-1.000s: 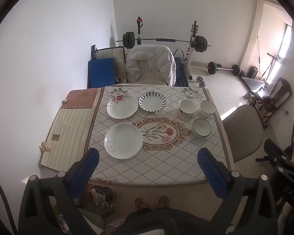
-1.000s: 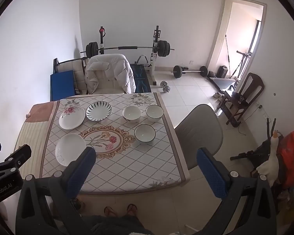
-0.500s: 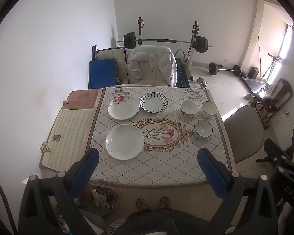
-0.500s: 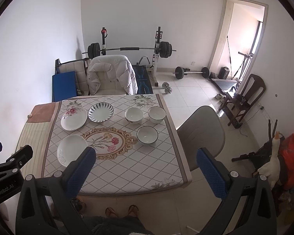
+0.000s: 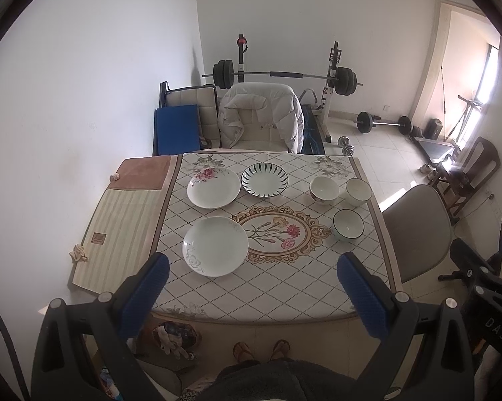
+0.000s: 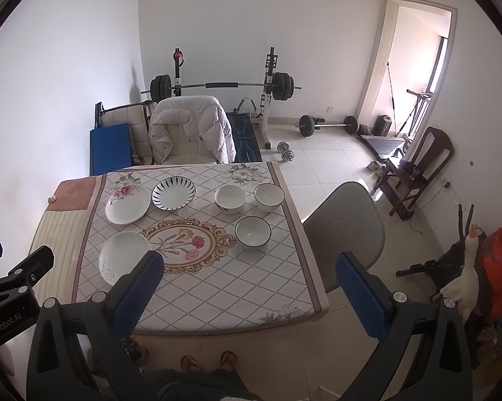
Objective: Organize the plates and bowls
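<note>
Six pieces of crockery sit ahead of and below both hand-held grippers, on the worktop [image 5: 284, 287] with its patterned cloth. Three plates lie toward the left: a plain white plate [image 5: 215, 246] nearest, a rose-printed plate [image 5: 213, 187] beyond it, and a dark-striped plate [image 5: 265, 180] just beside that one. Three bowls stand toward the right: a dark-rimmed bowl [image 5: 348, 229] nearest, with a footed white bowl [image 5: 324, 190] and a plain white bowl [image 5: 358, 192] behind it. None touch; plates and bowls are already grouped by kind but not stacked, so the sorting looks not yet begun.

All six are round and rest flat, mouths up, so none has a long axis; any side of a rim seems equally open to a pinch.

Both tools hang high over the near edge, well apart from the dishes, probably to survey the layout first. Left hand-held gripper [image 5: 251, 287] is spread wide and empty, lined up over the white plate; right hand-held gripper [image 6: 247, 287] is equally wide and empty, facing the bowls.
</note>
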The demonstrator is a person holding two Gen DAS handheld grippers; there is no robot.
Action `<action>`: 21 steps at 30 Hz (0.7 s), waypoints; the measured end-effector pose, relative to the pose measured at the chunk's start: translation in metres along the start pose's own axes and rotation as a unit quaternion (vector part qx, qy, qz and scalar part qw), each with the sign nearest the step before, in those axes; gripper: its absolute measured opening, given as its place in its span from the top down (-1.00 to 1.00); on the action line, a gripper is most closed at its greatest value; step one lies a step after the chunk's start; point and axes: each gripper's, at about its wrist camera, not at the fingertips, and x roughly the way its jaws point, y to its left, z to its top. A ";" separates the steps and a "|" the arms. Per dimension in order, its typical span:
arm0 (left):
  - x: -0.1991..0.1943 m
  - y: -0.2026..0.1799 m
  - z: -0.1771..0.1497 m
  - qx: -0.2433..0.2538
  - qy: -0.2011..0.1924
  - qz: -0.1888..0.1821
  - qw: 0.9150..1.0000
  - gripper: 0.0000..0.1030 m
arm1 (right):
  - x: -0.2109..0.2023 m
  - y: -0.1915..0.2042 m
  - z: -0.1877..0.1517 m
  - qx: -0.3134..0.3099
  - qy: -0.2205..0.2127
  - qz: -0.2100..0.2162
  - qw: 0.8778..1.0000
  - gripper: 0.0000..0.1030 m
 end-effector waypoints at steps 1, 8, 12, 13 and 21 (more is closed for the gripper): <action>0.000 0.001 0.000 0.000 0.000 0.001 1.000 -0.99 | -0.001 0.000 0.000 -0.001 -0.001 0.001 1.000 -1.00; 0.000 0.000 0.000 0.000 0.001 0.001 1.000 -0.99 | 0.002 0.001 -0.002 -0.002 -0.001 0.003 1.000 -1.00; -0.001 0.000 0.000 0.001 -0.001 0.001 1.000 -0.99 | 0.002 0.001 -0.002 -0.002 -0.001 0.003 1.000 -1.00; -0.001 0.000 0.001 0.001 0.001 0.001 1.000 -0.99 | 0.002 0.000 -0.002 -0.001 -0.002 0.003 1.000 -1.00; -0.003 -0.001 0.001 0.003 0.000 -0.001 1.000 -0.99 | 0.000 0.001 -0.002 -0.001 -0.002 0.001 1.000 -1.00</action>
